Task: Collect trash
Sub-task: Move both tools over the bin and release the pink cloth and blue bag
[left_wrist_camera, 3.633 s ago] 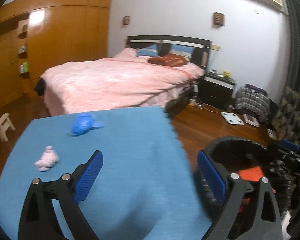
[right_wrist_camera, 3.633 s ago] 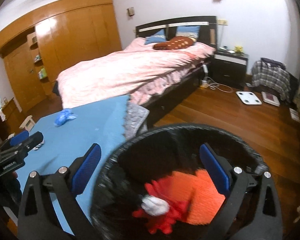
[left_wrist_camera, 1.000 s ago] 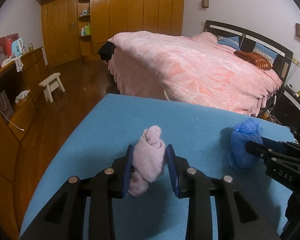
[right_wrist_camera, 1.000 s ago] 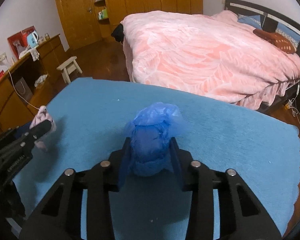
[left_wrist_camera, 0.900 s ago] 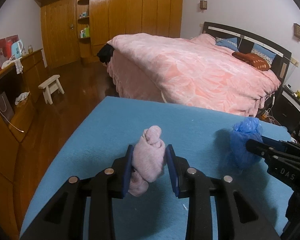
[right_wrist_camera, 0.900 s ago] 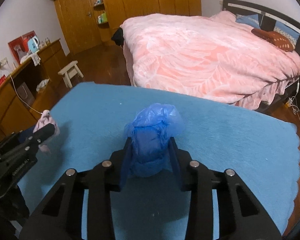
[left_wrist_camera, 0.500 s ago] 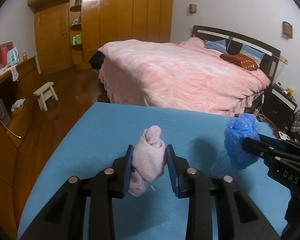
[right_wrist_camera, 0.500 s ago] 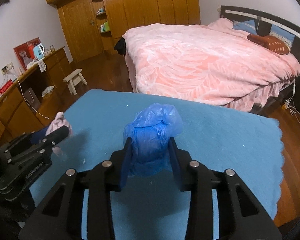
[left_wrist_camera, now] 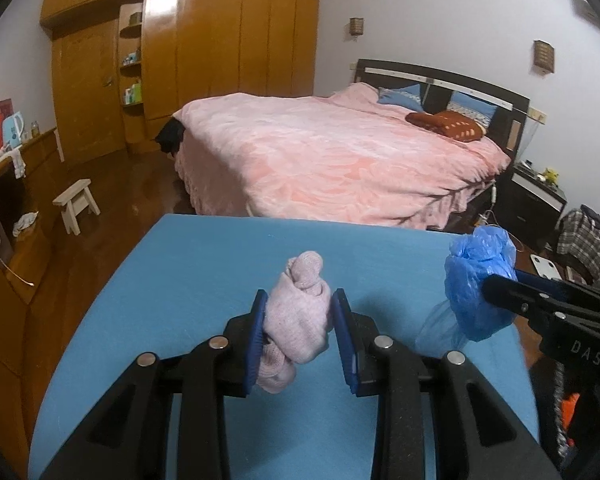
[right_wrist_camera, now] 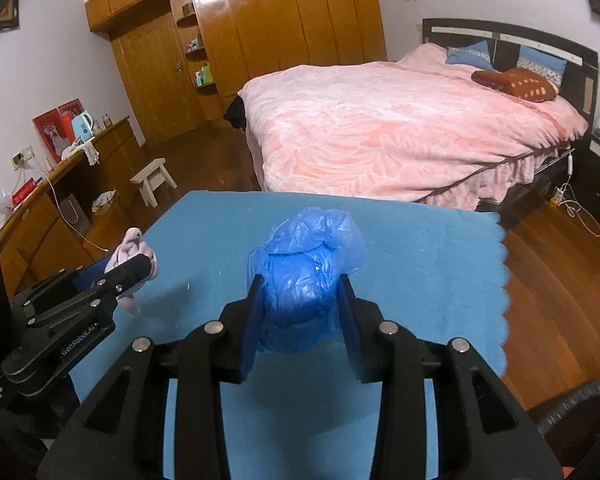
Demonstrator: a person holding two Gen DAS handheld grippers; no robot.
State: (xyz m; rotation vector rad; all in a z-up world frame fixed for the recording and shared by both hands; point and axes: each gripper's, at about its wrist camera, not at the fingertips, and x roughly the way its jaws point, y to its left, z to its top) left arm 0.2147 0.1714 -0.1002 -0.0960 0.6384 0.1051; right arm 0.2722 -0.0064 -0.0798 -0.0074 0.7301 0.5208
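Pink sock (left_wrist_camera: 298,312) sits clamped in the left gripper (left_wrist_camera: 300,334); at its 3 o'clock, the right gripper (right_wrist_camera: 300,316) squeezes a blue bag (right_wrist_camera: 304,276) above the blue cloth (left_wrist_camera: 204,264).

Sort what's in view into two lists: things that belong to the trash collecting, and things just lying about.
Part of the job:
- pink cloth wad, clamped in the left gripper
- blue plastic bag, clamped in the right gripper
- black bin, rim only, at the lower right

Just lying about:
- blue cloth covering the table
- bed
- white stool
- plaid garment
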